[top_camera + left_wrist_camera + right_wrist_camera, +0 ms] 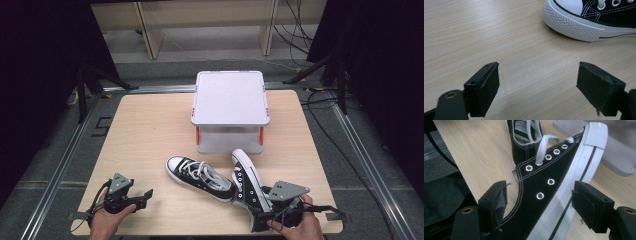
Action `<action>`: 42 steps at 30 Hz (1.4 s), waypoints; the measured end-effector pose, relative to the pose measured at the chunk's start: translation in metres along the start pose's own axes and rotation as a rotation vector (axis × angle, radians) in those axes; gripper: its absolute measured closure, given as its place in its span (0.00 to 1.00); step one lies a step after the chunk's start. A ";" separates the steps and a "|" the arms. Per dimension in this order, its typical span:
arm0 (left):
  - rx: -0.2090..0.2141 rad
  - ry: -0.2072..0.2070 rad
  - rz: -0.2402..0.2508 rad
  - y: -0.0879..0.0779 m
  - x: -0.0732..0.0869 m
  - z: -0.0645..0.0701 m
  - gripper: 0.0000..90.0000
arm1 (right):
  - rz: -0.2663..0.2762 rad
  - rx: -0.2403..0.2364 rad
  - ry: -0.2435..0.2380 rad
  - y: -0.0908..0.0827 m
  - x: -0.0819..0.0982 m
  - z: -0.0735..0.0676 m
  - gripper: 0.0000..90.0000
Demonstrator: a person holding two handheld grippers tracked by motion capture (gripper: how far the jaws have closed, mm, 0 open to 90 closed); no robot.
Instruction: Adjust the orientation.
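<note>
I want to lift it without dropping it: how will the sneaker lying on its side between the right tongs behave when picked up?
The tilted sneaker probably flexes: its canvas upper looks soft, so the right tongs may squash it. The rubber sole should grip rather than slip. Its loose lace will likely dangle.

Your left tongs (143, 195) sat low, jaws wide apart — your right tongs (260, 216) gaped too, each gripped by one hand.

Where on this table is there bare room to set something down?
Bare wood lies left of the grey box, ahead of the left hand-held gripper, and right of the box. The near middle is crowded: two sneakers, one between the right hand-held gripper jaws.
</note>
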State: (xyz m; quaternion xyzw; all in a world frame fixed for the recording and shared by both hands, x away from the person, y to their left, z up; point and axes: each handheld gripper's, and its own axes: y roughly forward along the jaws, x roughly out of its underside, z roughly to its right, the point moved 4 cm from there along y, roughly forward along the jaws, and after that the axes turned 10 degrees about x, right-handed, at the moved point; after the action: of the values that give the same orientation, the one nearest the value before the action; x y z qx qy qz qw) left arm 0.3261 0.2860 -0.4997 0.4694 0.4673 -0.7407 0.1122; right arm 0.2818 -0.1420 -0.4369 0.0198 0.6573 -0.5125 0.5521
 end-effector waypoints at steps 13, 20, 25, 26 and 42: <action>0.001 0.022 -0.017 -0.001 0.000 -0.001 0.20 | -0.064 0.015 -0.065 0.012 0.002 -0.009 0.30; 0.007 0.003 0.004 -0.001 0.000 0.001 0.20 | -0.103 0.068 -0.048 0.008 0.008 0.001 0.29; 0.010 0.001 0.008 0.000 0.000 0.001 0.20 | -0.134 0.104 -0.034 0.007 0.012 0.012 0.29; 0.009 0.004 0.008 0.000 -0.001 0.001 0.20 | -0.136 0.113 -0.034 0.007 0.013 0.016 0.31; 0.010 -0.007 0.003 0.000 0.000 0.002 0.20 | -0.216 0.058 0.148 0.015 0.053 0.077 0.68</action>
State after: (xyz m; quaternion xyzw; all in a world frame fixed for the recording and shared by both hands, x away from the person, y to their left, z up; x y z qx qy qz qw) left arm 0.3252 0.2839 -0.4994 0.4681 0.4627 -0.7445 0.1124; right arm 0.3243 -0.2167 -0.4756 0.0027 0.6794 -0.5850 0.4429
